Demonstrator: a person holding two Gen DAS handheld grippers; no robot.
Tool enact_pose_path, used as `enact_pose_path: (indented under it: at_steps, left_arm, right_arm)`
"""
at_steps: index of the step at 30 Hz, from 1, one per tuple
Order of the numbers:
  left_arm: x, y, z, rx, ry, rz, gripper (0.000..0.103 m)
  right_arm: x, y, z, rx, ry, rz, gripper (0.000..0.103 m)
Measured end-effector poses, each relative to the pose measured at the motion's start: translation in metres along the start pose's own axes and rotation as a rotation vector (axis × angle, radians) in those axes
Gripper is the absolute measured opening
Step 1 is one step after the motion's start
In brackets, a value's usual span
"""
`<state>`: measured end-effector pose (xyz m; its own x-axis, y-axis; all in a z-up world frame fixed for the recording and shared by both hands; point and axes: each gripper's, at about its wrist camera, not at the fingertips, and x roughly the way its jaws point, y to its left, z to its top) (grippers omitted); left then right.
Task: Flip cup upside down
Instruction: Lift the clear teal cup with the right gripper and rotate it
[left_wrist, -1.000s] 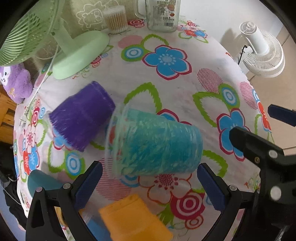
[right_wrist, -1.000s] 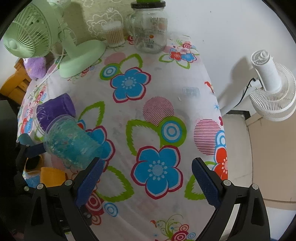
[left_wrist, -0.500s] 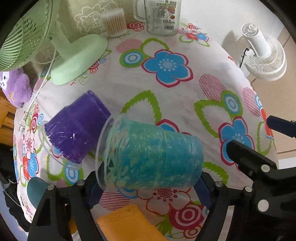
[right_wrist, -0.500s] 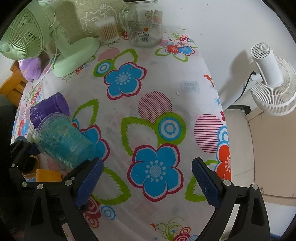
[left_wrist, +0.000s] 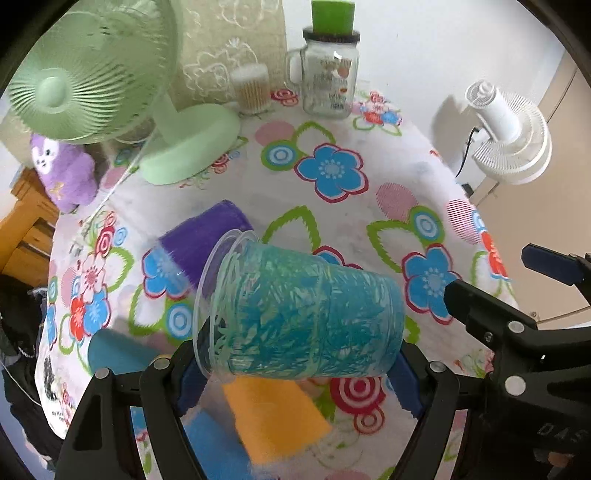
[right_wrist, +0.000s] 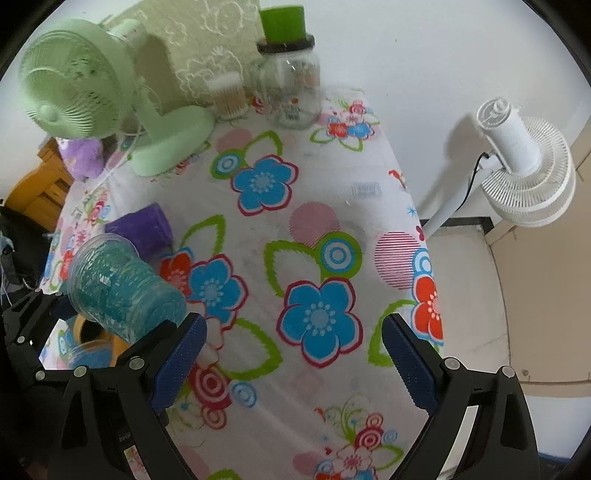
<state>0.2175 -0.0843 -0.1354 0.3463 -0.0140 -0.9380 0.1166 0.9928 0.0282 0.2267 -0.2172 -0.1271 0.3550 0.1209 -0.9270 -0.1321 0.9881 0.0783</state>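
On floral tablecloth (right_wrist: 332, 229), green fan (right_wrist: 77, 96), jar (right_wrist: 290, 92), seemingly cotton swabs (right_wrist: 229, 96)

Left gripper (left_wrist: 299, 373) clamping the teal cup (left_wrist: 303, 317) on its side between both blue pads, lifting it clear of the table, right gripper (right_wrist: 295, 362) hovering just right of that cup, jaws spread wide, gripping nothing
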Motion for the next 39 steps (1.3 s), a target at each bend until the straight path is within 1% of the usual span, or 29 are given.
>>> enact_pose_path:
  at_steps: [7, 12, 20, 23, 27, 29, 30, 32, 36, 39]
  left_arm:
    - [-0.036, 0.002, -0.035, 0.015, -0.049, -0.024, 0.083]
    - [-0.057, 0.004, -0.066, 0.066, -0.057, -0.078, 0.083]
    - [-0.075, 0.007, -0.108, 0.144, -0.065, -0.105, 0.083]
    - [-0.079, 0.004, -0.122, 0.2, -0.073, -0.125, 0.084]
    - [-0.081, -0.004, -0.136, 0.283, -0.083, -0.127, 0.084]
    - [-0.079, -0.009, -0.142, 0.323, -0.087, -0.13, 0.084]
    - [-0.075, -0.013, -0.145, 0.352, -0.089, -0.136, 0.084]
    - [-0.068, -0.017, -0.15, 0.38, -0.081, -0.138, 0.084]
    - [-0.051, -0.028, -0.158, 0.425, -0.058, -0.174, 0.084]
    - [-0.039, -0.037, -0.163, 0.471, -0.057, -0.181, 0.084]
  right_arm:
    - [-0.039, 0.021, -0.034, -0.023, -0.045, -0.01, 0.097]
    - [-0.059, 0.035, -0.062, -0.049, -0.07, -0.019, 0.097]
    - [-0.078, 0.05, -0.105, -0.066, -0.108, -0.005, 0.097]
    - [-0.082, 0.053, -0.121, -0.059, -0.116, 0.009, 0.097]
    - [-0.083, 0.052, -0.137, -0.055, -0.115, 0.035, 0.097]
    - [-0.082, 0.05, -0.143, -0.068, -0.12, 0.03, 0.097]
    - [-0.081, 0.048, -0.145, -0.073, -0.121, 0.028, 0.097]
    - [-0.078, 0.044, -0.149, -0.078, -0.117, 0.024, 0.097]
    - [-0.068, 0.032, -0.158, -0.086, -0.117, 0.035, 0.097]
    - [-0.058, 0.025, -0.163, -0.087, -0.109, 0.019, 0.097]
